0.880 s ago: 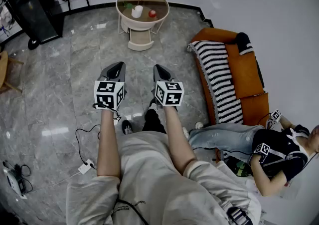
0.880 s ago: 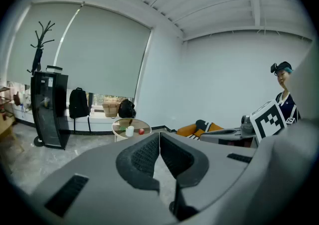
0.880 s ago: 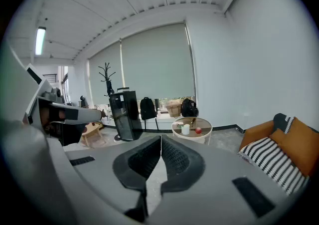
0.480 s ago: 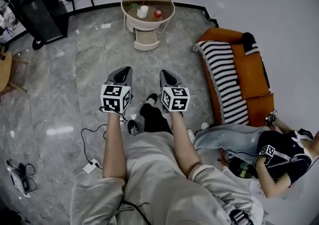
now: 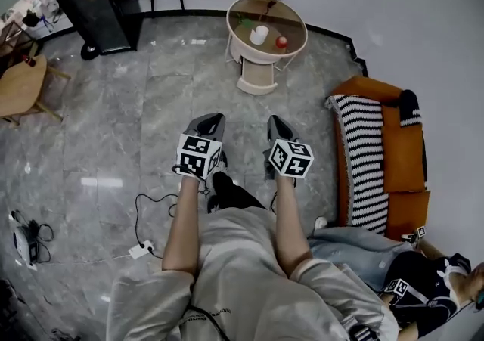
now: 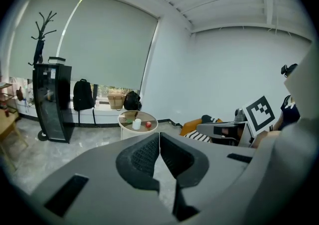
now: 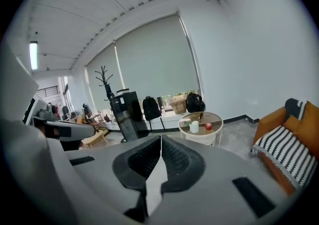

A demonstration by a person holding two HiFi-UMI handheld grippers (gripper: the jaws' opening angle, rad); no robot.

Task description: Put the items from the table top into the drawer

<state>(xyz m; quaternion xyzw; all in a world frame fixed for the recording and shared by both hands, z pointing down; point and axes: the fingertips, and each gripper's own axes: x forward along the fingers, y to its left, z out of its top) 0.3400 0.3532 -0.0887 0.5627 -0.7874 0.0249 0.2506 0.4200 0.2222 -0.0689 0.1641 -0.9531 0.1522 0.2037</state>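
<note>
showing a person standing on a grey tiled floor (image 5: 128, 120), a gripper held out in each hand, side by side and tipped slightly downward. left gripper (image 5: 214, 117): jaws clenched together, the ribbed pads meeting in a thin line, with nothing between them, as its own view confirms (image 6: 159, 141). right gripper (image 5: 274, 121): likewise closed tight and empty (image 7: 160, 144).

the task's items lie on a round table (image 5: 286, 13) at the far side of the room, well apart from both grippers and slightly right of them in the head view. on its top stand a white cylinder (image 5: 261, 34), a red round item (image 5: 281, 41) just right of it, and a small green item (image 5: 247, 23) to the far left of the cylinder. a pale lower unit (image 5: 257, 81) projects from beneath the table toward the near side; whether this is an open drawer cannot be told.

both gripper views look along the closed jaws toward the table, which appears just above the jaw tips. right of the grippers stands an orange sofa (image 5: 404, 158) with a striped blanket (image 5: 367, 150).
</note>
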